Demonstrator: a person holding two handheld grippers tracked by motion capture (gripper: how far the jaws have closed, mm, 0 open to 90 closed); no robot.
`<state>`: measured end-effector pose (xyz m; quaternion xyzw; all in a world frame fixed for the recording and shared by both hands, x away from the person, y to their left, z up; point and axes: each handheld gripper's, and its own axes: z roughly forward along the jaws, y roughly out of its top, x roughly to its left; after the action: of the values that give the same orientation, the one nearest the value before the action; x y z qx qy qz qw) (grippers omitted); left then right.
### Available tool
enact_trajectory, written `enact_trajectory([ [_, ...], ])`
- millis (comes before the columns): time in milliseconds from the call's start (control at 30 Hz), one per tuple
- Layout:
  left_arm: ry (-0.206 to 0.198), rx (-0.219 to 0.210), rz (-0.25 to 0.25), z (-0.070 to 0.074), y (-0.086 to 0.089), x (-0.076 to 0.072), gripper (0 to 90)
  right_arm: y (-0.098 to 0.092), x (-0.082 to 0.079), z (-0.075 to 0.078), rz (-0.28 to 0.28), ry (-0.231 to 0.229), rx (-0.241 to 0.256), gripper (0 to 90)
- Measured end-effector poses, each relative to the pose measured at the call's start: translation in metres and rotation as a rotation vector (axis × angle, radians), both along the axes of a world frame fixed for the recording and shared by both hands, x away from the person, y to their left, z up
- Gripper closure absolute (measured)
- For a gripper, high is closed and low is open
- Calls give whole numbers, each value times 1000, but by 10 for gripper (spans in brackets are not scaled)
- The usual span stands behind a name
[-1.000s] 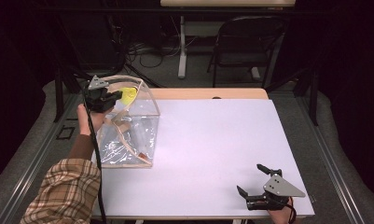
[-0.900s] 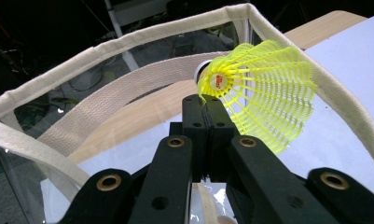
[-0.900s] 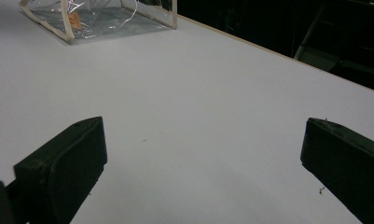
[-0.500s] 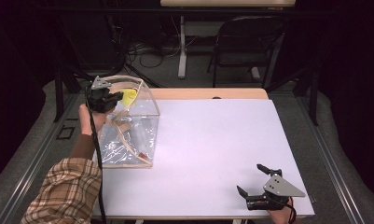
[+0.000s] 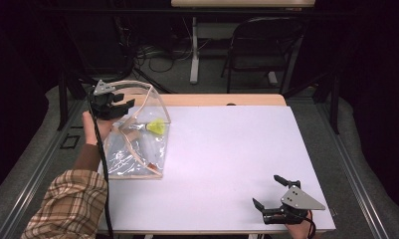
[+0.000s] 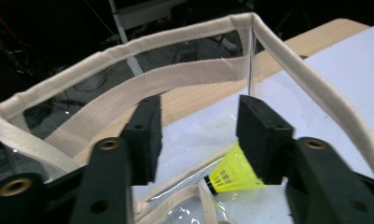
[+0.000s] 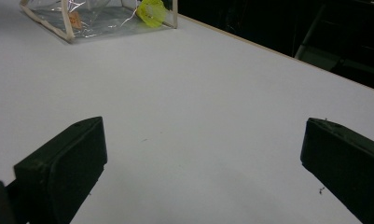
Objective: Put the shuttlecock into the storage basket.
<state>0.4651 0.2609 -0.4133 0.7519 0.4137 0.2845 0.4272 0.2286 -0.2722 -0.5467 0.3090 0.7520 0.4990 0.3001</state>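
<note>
A clear plastic bag (image 5: pixel 137 152) with cream fabric trim stands at the table's left side, its mouth open. Inside it lies a yellow shuttlecock (image 5: pixel 157 127). My left gripper (image 5: pixel 125 102) hovers open over the bag's far left rim, held by a hand in a plaid sleeve. In the left gripper view the gripper (image 6: pixel 201 100) has its jaws spread, with the shuttlecock (image 6: pixel 231 172) below them and the bag's rim (image 6: pixel 175 39) beyond. My right gripper (image 5: pixel 265 189) rests open at the near right corner. Its own view shows the gripper (image 7: pixel 203 126) wide apart, with the bag (image 7: pixel 96 18) and shuttlecock (image 7: pixel 152 11) far off.
A white sheet (image 5: pixel 227 159) covers the table, with a wooden strip (image 5: pixel 222 99) along its far edge. A dark folding chair (image 5: pixel 266 45) and table legs with cables stand on the floor behind.
The shuttlecock has gone from up at the left gripper's jaws down into the bag. The bag's top has sagged toward the right. The right gripper has stayed put.
</note>
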Motion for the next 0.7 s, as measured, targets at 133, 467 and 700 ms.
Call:
enact_trajectory([
  [133, -15, -21, 10, 5, 2, -5, 350, 0, 0, 0, 0, 1, 1, 0],
  [467, -51, -39, 26, 17, 4, -20, 177, -2, 1, -1, -1, 3, 9, 0],
  [700, -74, -44, -2, 25, -6, -31, 121, -2, 1, -1, 2, 4, 10, 0],
])
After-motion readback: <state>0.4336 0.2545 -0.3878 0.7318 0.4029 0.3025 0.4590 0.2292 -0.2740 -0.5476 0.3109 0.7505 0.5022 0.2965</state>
